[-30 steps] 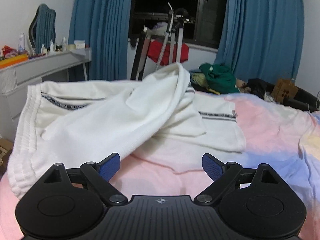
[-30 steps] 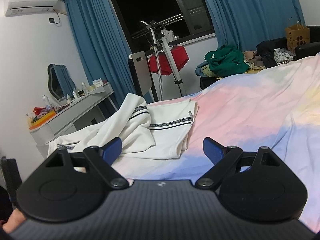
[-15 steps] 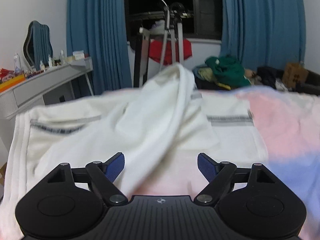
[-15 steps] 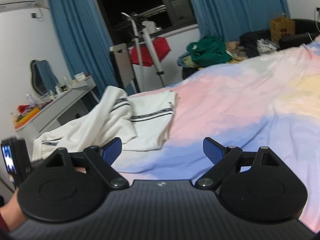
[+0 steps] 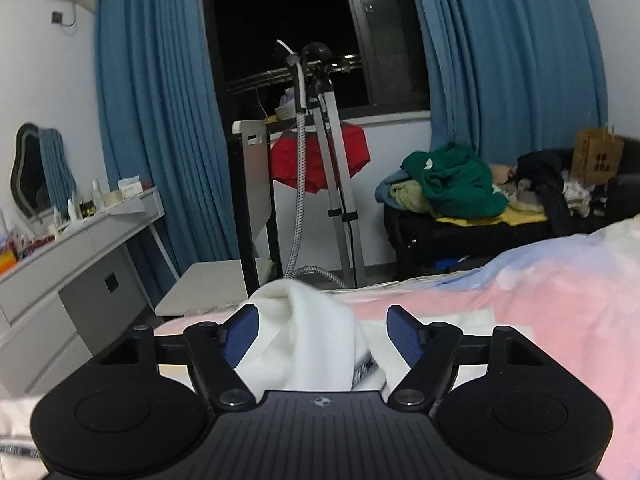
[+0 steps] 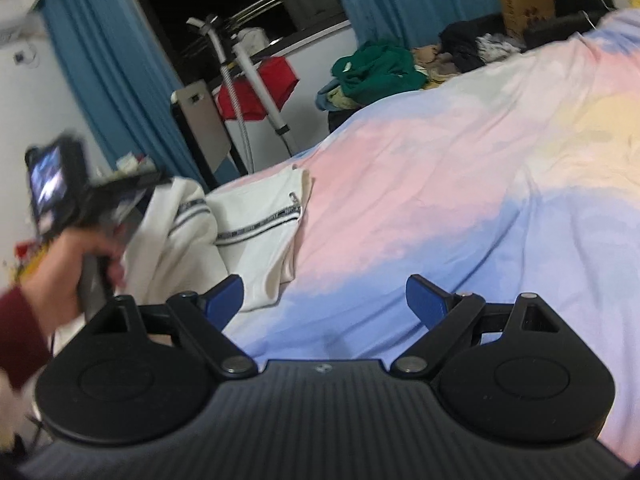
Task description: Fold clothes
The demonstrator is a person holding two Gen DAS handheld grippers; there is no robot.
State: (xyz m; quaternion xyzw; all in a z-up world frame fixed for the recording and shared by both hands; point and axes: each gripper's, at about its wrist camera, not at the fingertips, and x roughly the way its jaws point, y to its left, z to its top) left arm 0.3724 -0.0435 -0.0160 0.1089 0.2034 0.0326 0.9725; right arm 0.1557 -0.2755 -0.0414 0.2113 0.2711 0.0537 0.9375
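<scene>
A white garment with dark striped trim [image 6: 256,220] lies crumpled on the pastel bedspread [image 6: 460,184] at the bed's left side. In the left wrist view a raised fold of it [image 5: 312,336] sits between the blue pads of my left gripper [image 5: 322,334], which is open around it, touching the left pad. The left gripper also shows blurred in the right wrist view [image 6: 100,204], held by a hand above the garment. My right gripper [image 6: 324,300] is open and empty over the bedspread, to the right of the garment.
A grey dresser [image 5: 68,256] with bottles stands at the left. A garment steamer stand [image 5: 324,168] and a red cloth are by the window. A pile of clothes with a green garment [image 5: 452,184] lies on a dark sofa at the back right.
My left gripper has moved forward over the garment, so a raised fold now sits between its pads. My right gripper has shifted and tilted; the left gripper and hand came into its view.
</scene>
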